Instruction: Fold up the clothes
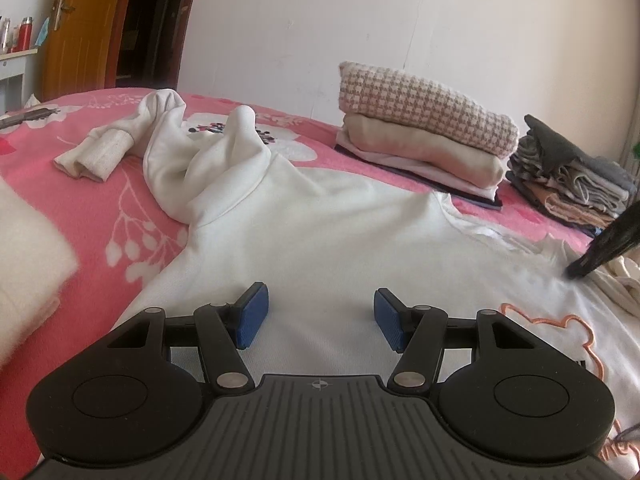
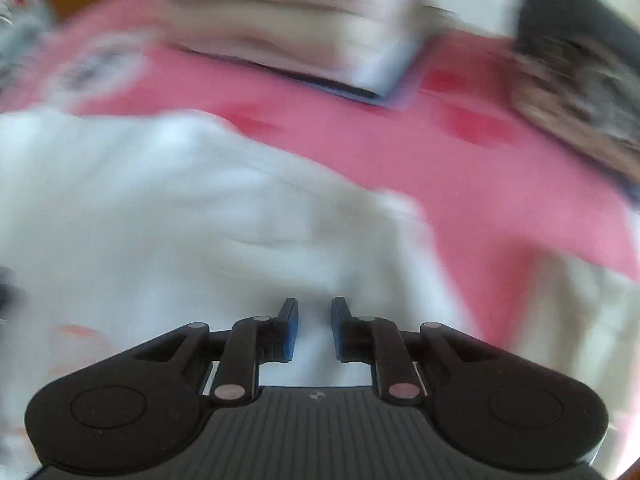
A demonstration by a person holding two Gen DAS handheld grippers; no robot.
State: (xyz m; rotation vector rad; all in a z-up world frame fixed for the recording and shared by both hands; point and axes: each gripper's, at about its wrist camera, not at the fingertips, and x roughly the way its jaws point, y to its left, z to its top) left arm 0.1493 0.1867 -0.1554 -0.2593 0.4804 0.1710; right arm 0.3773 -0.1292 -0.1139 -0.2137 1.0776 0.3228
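A white sweatshirt [image 1: 340, 232] lies spread on the pink floral bedspread [image 1: 80, 208], with its sleeve [image 1: 96, 152] bunched and trailing to the left. An orange bear outline [image 1: 560, 332] is printed on it. My left gripper [image 1: 320, 320] hovers low over the shirt's body, jaws open with nothing between the blue pads. At the right edge, one of the right gripper's black fingers [image 1: 600, 246] reaches the shirt's crumpled edge. In the blurred right wrist view, my right gripper [image 2: 315, 330] points down at the white cloth [image 2: 160, 220], with a narrow gap between its jaws and nothing gripped.
Two stacks of folded clothes stand at the back of the bed: a checked and beige pile [image 1: 424, 132] and a grey and brown pile [image 1: 572, 176]. A white folded cloth [image 1: 28, 240] lies at the left edge. A wooden door [image 1: 80, 28] stands beyond the bed.
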